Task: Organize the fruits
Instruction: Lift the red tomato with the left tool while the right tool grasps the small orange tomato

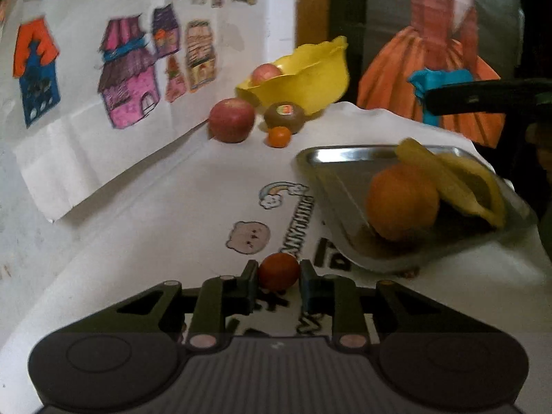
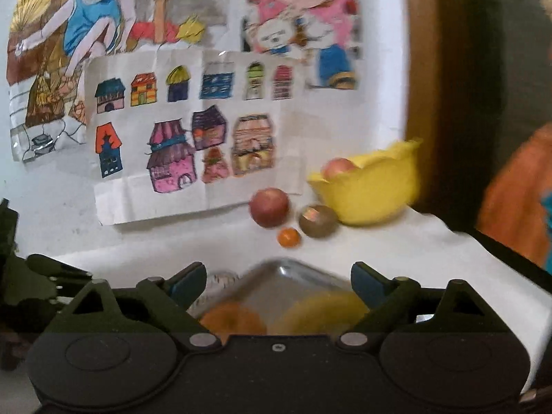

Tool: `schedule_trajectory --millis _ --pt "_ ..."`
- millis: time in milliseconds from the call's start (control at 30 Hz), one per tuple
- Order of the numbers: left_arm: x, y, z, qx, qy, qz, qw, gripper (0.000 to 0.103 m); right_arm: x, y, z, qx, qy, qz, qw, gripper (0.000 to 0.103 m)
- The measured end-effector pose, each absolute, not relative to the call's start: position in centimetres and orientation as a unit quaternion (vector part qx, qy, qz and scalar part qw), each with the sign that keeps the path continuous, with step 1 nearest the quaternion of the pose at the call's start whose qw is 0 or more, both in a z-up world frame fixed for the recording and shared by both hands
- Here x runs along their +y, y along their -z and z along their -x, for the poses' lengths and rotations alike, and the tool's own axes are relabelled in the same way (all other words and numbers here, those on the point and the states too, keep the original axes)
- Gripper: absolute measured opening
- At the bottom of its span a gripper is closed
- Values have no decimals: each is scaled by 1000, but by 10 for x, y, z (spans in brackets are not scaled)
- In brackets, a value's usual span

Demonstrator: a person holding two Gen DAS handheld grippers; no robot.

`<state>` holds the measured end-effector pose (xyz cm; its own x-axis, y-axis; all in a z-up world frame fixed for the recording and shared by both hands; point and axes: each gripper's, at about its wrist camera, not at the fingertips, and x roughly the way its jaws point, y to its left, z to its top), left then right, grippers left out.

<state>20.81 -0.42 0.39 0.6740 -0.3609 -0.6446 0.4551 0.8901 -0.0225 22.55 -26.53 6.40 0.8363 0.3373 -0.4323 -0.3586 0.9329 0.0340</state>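
Note:
My left gripper is shut on a small red-orange fruit just above the printed white table cover. To its right a metal tray holds an orange and a banana. My right gripper hangs open over that tray, with the blurred orange and banana below its fingers. At the back stands a yellow bowl with an apple inside. In front of the bowl lie a red apple, a kiwi and a small mandarin.
Coloured drawings of houses hang on the white wall behind the table. Orange pleated cloth with a blue band shows beyond the table's far right edge. A dark wooden frame rises behind the bowl.

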Motion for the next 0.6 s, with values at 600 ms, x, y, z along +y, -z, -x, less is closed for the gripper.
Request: schedule_trajectory --millis 600 --pt "12 -85 -252 402 201 29 893 28 -245 -127 -300 376 -189 -19 907 84"
